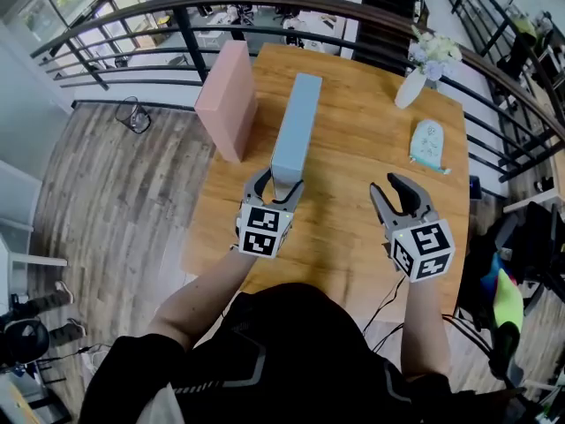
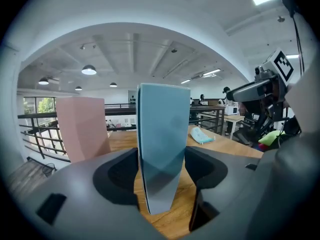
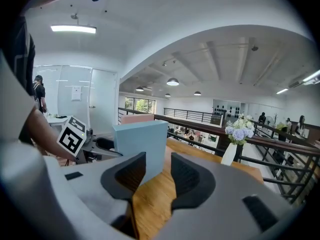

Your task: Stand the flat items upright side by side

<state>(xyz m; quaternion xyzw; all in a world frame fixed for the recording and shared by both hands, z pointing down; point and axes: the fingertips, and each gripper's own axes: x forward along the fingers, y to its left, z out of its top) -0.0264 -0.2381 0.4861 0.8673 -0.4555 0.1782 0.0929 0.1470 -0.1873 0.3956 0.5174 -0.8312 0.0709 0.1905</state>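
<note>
Near the left edge of the table (image 1: pixel 353 254) the pink box (image 1: pixel 228 100) stands upright on a long narrow edge and nothing touches it, so 1 of the 2 flat items looks already placed. Just to its right, across a strip of bare wood, the blue box (image 1: pixel 296 126) also stands on edge, running roughly alongside the pink one. The left gripper (image 1: pixel 277 184) pinches its near end, 1 jaw pressed to each broad face. I judge that this hold is there to steady the tall, thin box and to steer it into line beside its neighbour, since a box this narrow could tip sideways. The left forearm reaches forward from the body, and the gripper tips slightly down with its marker cube facing up. Further right, the right gripper (image 1: pixel 395 194) hangs above bare wood with its fingers partly spread and nothing between them. Its own view shows only tabletop in the gap, with the blue box off to the left. That forearm is also stretched forward, nose dipped a little, probably free to brace the box. At the far right a white vase (image 1: pixel 410 87) of flowers stands by the railing, and a pale teal flat item (image 1: pixel 430 144) lies down well apart from the boxes.
</note>
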